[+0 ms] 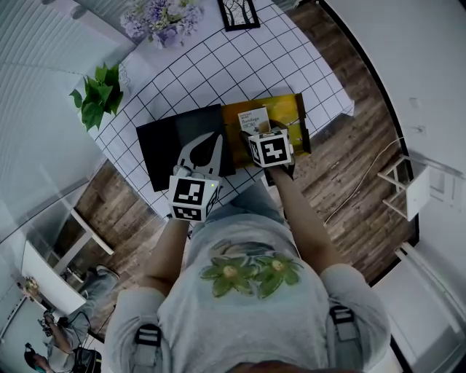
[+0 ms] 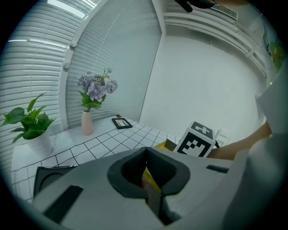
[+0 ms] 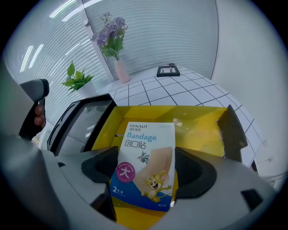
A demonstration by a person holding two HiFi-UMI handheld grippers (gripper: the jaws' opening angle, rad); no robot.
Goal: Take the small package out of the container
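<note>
Right gripper [image 3: 146, 174] is down in the yellow container [image 3: 198, 130], and it has the small package [image 3: 145, 157], a bandage pack with a cartoon mouse on the front. The jaws are closed in on its two long sides, with the dark pads pressed against its edges. The pack faces up at the camera with yellow floor under and behind it, so it is inside the container's outline. Whether it has lifted clear of the bottom, I can't tell. From the head view, the package [image 1: 254, 119] shows just beyond the right gripper [image 1: 269, 142], at the left part of the container [image 1: 284, 109]. Over to the left gripper [image 2: 153, 197]: its jaws are drawn together to a slit, and a thin yellow strip is caught in that slit, which looks like the container's edge. In the head view the left gripper [image 1: 216, 140] reaches across the black tray [image 1: 175, 142] lying just beside the container, with its tips right at the seam between the two. Everything sits on the white grid-patterned table [image 1: 218, 65]. At the far end stand a vase of purple flowers [image 1: 160, 18], a green potted plant [image 1: 98, 95] and a dark picture frame [image 1: 238, 13].
</note>
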